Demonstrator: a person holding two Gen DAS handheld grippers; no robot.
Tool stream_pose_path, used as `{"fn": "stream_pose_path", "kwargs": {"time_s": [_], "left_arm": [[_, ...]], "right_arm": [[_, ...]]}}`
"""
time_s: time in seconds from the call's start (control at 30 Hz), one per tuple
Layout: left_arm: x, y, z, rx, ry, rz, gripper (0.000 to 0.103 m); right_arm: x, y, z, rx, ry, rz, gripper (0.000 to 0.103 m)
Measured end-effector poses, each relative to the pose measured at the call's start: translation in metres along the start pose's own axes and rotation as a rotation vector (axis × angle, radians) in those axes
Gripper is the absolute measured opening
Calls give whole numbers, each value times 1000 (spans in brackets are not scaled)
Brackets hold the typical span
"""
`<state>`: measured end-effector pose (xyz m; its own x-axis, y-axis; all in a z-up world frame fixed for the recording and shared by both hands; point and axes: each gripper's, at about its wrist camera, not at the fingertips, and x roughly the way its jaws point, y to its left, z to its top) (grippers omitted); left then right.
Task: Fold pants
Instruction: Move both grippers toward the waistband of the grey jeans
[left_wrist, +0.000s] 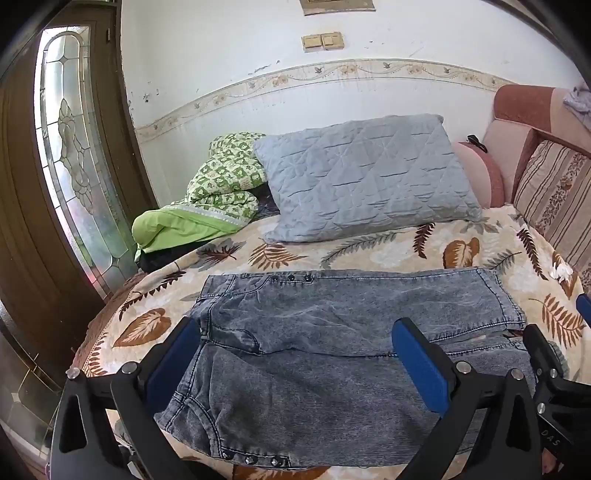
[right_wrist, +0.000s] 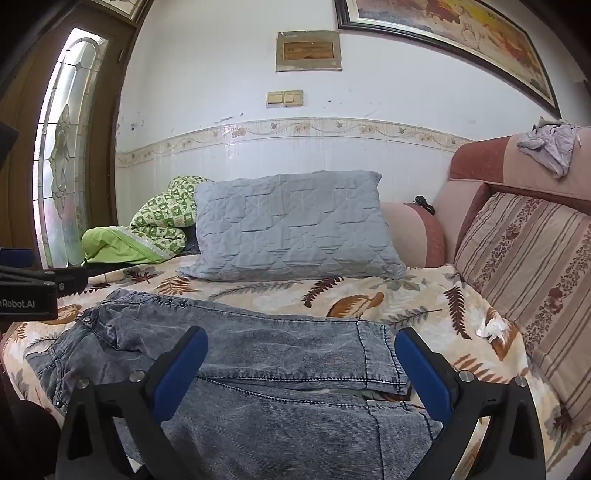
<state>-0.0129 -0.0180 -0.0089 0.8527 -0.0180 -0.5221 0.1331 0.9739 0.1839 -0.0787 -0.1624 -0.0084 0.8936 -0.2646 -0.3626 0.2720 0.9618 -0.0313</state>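
Grey acid-washed denim pants (left_wrist: 332, 350) lie flat across the leaf-print bed cover (left_wrist: 147, 325), waist to the left, leg cuffs to the right, both legs side by side. My left gripper (left_wrist: 295, 354) is open and empty, just above the waist and thigh part. My right gripper (right_wrist: 301, 365) is open and empty, just above the leg cuffs (right_wrist: 380, 354). The pants also fill the lower half of the right wrist view (right_wrist: 258, 369). The right gripper's body shows at the left wrist view's right edge (left_wrist: 554, 373).
A grey quilted pillow (left_wrist: 365, 184) and a green patterned blanket (left_wrist: 214, 199) lie at the far side of the bed. A striped cushion (right_wrist: 528, 273) and sofa back stand at the right. A crumpled tissue (right_wrist: 491, 326) lies beside the cushion. A wood and glass door (left_wrist: 70, 155) is on the left.
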Motion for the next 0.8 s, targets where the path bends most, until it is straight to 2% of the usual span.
{"fn": "stream_pose_path", "kwargs": {"time_s": [0.27,0.8], "left_arm": [[-5,-1,4,-11,1,-44,103],[-18,-13,19,6,-19,-76,103]], "right_arm": [[6,-1,-4,7,0,0,102],[8,-8,-2,44,17,-5,102]]}}
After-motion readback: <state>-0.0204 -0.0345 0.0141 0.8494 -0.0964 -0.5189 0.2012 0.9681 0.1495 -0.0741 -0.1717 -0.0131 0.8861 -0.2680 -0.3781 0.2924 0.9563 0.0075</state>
